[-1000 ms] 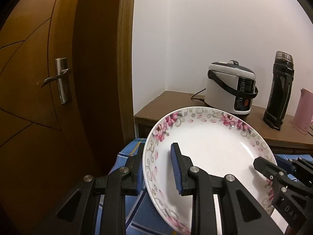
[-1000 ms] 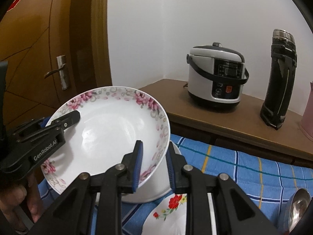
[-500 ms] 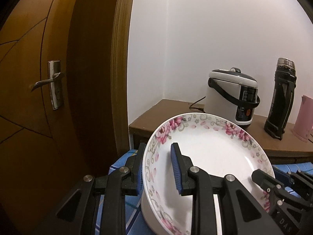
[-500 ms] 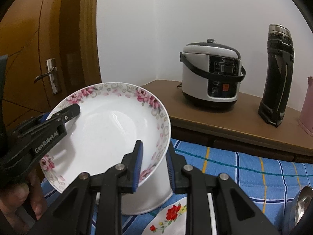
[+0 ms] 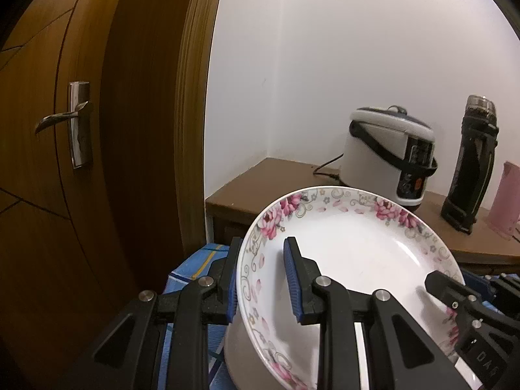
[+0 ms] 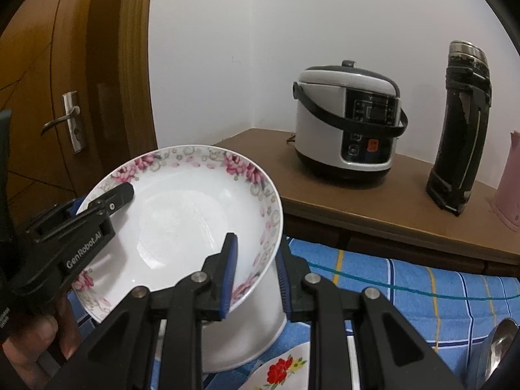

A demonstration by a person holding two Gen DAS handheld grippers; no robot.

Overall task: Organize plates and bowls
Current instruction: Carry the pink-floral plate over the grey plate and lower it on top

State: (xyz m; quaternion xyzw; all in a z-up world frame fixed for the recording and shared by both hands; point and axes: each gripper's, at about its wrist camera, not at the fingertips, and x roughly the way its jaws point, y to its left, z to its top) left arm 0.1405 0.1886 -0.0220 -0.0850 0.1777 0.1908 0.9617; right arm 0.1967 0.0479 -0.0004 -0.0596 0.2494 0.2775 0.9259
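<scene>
Both grippers clamp one floral-rimmed plate [image 6: 182, 221], tilted, held above a plain white bowl [image 6: 247, 328] on the blue checked cloth [image 6: 422, 279].

Left gripper [image 5: 261, 279]: jaws narrow, pinching the plate's left rim, one blue pad [image 5: 291, 279] on the inner face, the other behind the rim. Right gripper [image 6: 255, 269]: jaws narrow, pinching the opposite rim the same way.

Against a second ago: grip on both sides unchanged. Plate has shifted across and a little lower; the white bowl now shows directly under it in the left wrist view, where earlier only cloth showed. Door handle [image 5: 74, 123] sits further left in that view, rice cooker [image 6: 347, 123] further right in both.

Behind, on the brown counter [image 6: 373, 214]: rice cooker, black flask [image 6: 460, 126] to its right, pink jug [image 6: 510, 188] at the frame edge. A second plate with a red flower [image 6: 282, 370] lies on the cloth just beside the bowl; a metal spoon [image 6: 497, 347] at far right. A person's fingers [image 6: 29, 341] show below the left gripper.
</scene>
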